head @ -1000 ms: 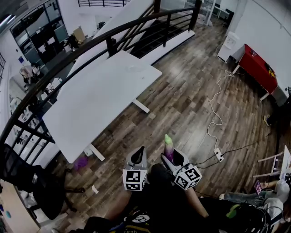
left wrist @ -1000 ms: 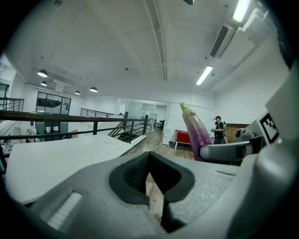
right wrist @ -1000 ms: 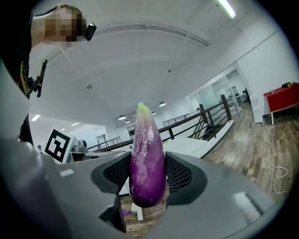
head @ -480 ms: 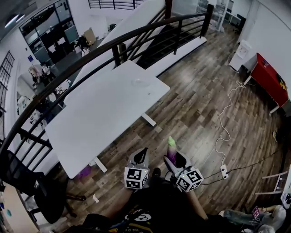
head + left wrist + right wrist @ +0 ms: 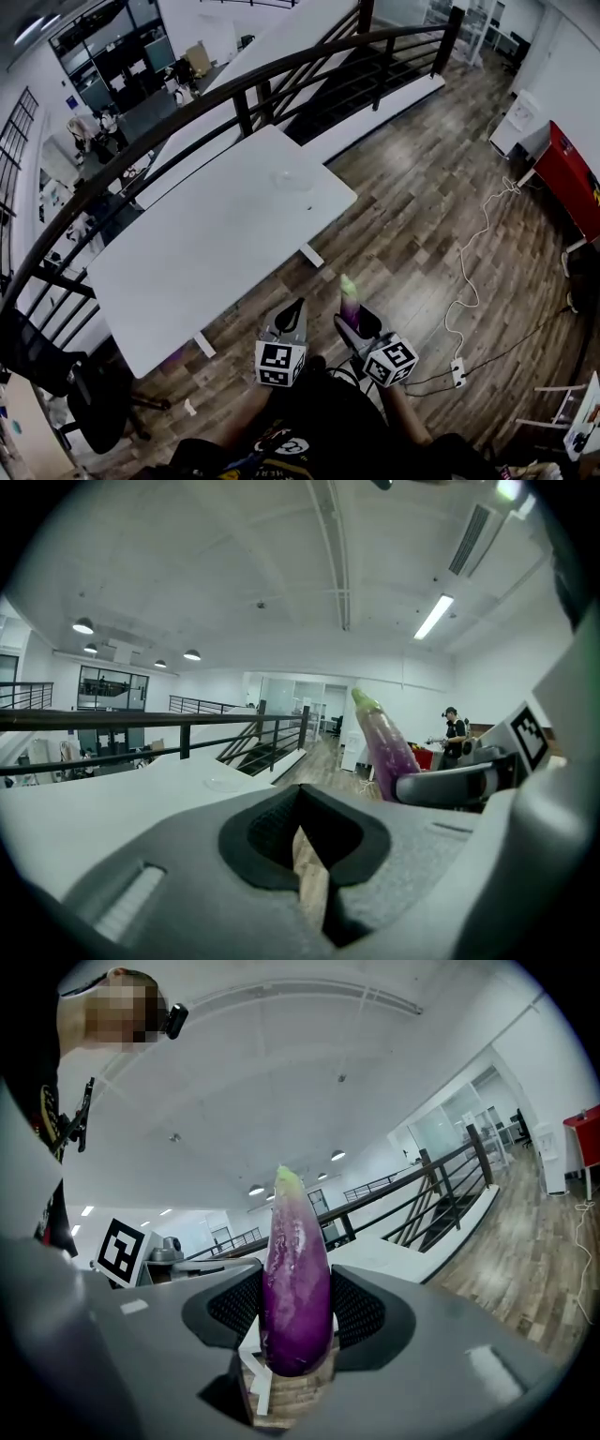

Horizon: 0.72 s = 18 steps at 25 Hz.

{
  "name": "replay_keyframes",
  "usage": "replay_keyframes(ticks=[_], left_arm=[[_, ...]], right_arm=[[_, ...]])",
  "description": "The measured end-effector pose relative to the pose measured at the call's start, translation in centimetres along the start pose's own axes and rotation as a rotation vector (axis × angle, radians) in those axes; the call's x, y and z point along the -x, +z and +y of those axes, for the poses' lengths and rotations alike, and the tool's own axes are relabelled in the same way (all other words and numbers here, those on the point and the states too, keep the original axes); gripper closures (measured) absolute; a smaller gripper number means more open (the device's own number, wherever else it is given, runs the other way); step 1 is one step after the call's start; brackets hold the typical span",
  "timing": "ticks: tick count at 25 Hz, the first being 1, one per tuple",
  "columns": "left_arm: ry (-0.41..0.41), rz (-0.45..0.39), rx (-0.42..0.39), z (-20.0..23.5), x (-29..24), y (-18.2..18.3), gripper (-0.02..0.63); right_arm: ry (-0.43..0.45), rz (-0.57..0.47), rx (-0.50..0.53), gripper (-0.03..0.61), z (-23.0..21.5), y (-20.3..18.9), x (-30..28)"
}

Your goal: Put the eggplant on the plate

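Observation:
A purple eggplant (image 5: 349,302) with a green tip stands upright between the pads of my right gripper (image 5: 352,323), which is shut on it; the right gripper view shows the eggplant (image 5: 297,1288) filling the gap in the right gripper (image 5: 297,1321). My left gripper (image 5: 289,317) is beside it, shut and holding nothing. In the left gripper view the left gripper (image 5: 305,841) points at the white table, with the eggplant (image 5: 384,742) to its right. A clear plate (image 5: 293,178) lies on the far part of the white table (image 5: 216,253), well ahead of both grippers.
A black railing (image 5: 187,112) curves behind the table, above a lower floor. A black chair (image 5: 56,375) stands at the left. A white cable and power strip (image 5: 457,372) lie on the wooden floor at the right, near a red cabinet (image 5: 577,178).
Both grippers have been carried across the wooden floor toward the white table, which now lies nearer. The eggplant stays upright in the right gripper.

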<state>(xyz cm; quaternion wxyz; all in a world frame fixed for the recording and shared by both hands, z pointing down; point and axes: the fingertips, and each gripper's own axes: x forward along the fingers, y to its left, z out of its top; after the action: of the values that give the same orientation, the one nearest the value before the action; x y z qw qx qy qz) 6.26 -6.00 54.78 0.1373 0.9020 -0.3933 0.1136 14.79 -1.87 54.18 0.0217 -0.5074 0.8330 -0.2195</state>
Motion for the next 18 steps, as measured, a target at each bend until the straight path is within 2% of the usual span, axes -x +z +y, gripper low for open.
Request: replay_keyframes(ticks=[7, 13, 18], left_arm=[[0.002, 0.032, 0.012, 6.6, -8.8, 1.4, 0.609], [-0.008, 0.04, 0.015, 14.2, -15.9, 4.4, 0.609], [-0.019, 0.061, 0.026, 19.6, -19.9, 4.8, 0.609]], right_arm=[[-0.009, 0.06, 0.014, 0.351, -5.3, 1.6, -9.6], [-0.027, 0.108, 0.049, 0.351, -8.8, 4.2, -18.8], [-0.039, 0.163, 0.102, 0.35, -11.9, 4.0, -25.8]])
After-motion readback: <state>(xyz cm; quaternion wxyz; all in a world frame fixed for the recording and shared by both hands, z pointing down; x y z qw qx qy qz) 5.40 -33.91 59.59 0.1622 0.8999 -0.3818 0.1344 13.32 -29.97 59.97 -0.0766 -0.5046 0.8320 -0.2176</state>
